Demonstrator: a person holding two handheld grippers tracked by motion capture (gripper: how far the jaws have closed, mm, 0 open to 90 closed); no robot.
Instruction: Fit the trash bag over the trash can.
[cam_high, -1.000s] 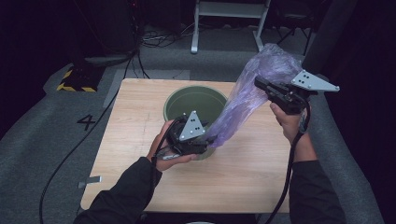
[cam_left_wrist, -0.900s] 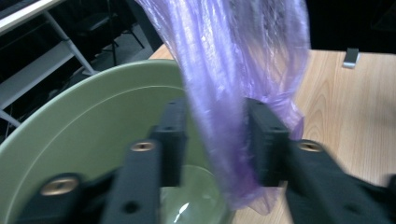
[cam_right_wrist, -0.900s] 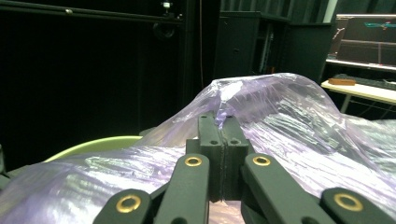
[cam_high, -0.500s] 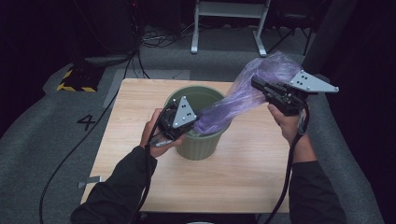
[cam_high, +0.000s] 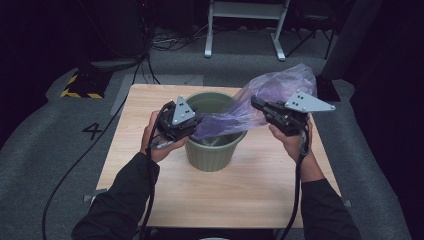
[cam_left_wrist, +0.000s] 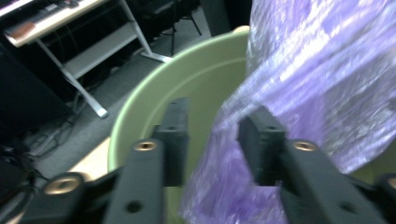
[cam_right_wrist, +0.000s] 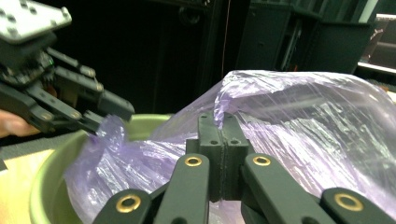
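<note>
Our left gripper (cam_high: 192, 121) sits at the near-left rim of the green bin (cam_high: 212, 150), its jaws just reopened and parted around a fold of the purple bag (cam_high: 260, 100) without pinching it. From there the bag stretches up and rightward to our right gripper (cam_high: 257, 104), clenched on its edge. That span crosses the bin mouth; bare worktop (cam_high: 250, 190) gives us room all around.
</note>
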